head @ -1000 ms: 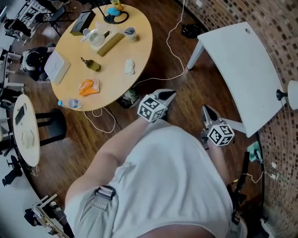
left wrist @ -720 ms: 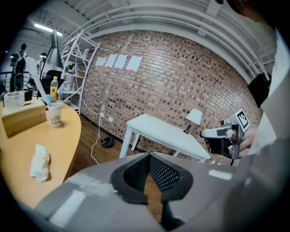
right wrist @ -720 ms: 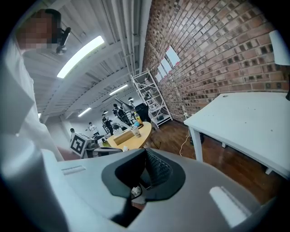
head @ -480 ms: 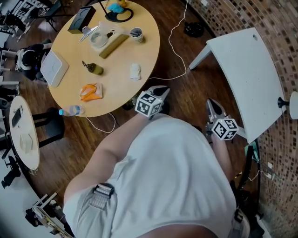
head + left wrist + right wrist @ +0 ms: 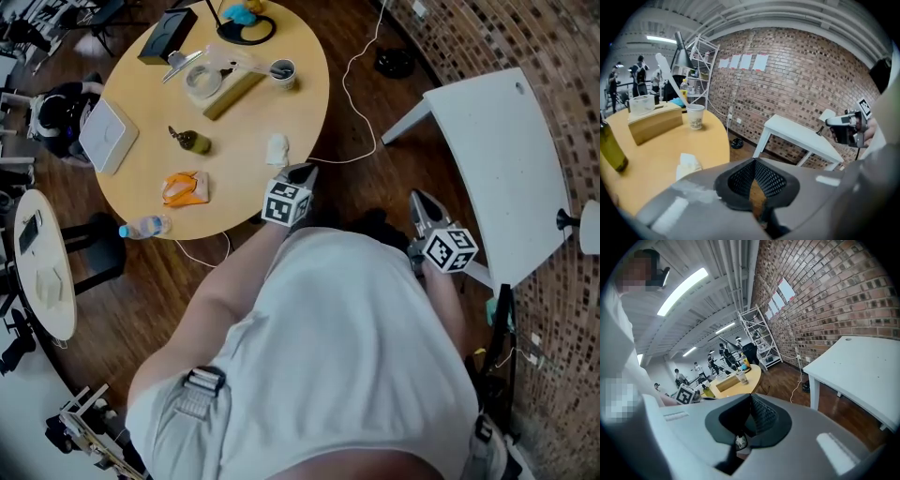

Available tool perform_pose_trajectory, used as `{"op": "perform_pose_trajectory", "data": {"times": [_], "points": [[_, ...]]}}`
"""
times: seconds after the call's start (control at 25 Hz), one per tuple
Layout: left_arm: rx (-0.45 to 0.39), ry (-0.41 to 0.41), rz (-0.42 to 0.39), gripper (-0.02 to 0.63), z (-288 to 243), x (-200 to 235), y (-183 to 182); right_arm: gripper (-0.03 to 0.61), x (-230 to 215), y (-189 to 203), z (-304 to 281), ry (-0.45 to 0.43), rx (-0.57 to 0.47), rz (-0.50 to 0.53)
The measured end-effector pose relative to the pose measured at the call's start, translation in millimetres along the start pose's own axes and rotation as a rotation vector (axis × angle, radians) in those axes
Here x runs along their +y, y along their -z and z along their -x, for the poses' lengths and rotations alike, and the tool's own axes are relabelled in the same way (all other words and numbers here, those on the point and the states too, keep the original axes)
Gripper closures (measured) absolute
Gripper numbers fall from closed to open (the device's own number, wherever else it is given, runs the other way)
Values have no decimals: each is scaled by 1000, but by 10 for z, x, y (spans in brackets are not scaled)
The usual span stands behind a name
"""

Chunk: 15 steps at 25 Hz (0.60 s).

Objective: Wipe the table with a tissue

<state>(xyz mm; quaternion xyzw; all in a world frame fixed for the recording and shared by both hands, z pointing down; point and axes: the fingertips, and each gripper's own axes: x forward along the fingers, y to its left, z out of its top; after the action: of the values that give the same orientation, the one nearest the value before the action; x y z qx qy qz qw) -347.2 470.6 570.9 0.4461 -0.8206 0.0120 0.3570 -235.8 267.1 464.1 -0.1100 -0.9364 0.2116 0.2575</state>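
Approach is what has changed: over the last second the left gripper (image 5: 301, 172) has travelled from above the dark floor at frame centre, up and to the left, to the rim of the round wooden table (image 5: 239, 117). Its tip now sits just beside the crumpled white tissue (image 5: 277, 148), which lies untouched near the table's right-hand edge. In the left gripper view the tissue (image 5: 687, 164) shows at lower left, close ahead of the jaws, which are pressed together with nothing between them. The right gripper (image 5: 419, 199) has drifted only a little and hangs at the right of the frame beside the white table (image 5: 497, 150), its jaws likewise together and empty. The reach looks nearly complete, but no wiping has begun. The left jaws would have to spread before they could take the tissue.
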Motion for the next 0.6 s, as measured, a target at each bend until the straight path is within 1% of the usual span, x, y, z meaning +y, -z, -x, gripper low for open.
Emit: {"op": "perform_pose_trajectory", "data": {"times": [0.12, 0.28, 0.32, 0.48, 0.56, 0.6], "points": [[2, -107, -17, 609, -14, 308, -5, 569, -95, -47, -48, -9, 12, 3], [40, -210, -7, 609, -12, 585, 10, 569, -215, -98, -196, -28, 40, -5], [53, -231, -17, 609, -21, 649, 16, 569, -230, -125, -258, -38, 48, -7], [133, -326, -99, 609, -108, 898, 101, 569, -301, -271, -484, -81, 78, 12], [182, -383, -98, 607, -168, 1041, 172, 569, -382, -372, -549, -89, 86, 23], [210, -402, -93, 588, -195, 1098, 208, 569, -428, -419, -568, -89, 88, 25]]}}
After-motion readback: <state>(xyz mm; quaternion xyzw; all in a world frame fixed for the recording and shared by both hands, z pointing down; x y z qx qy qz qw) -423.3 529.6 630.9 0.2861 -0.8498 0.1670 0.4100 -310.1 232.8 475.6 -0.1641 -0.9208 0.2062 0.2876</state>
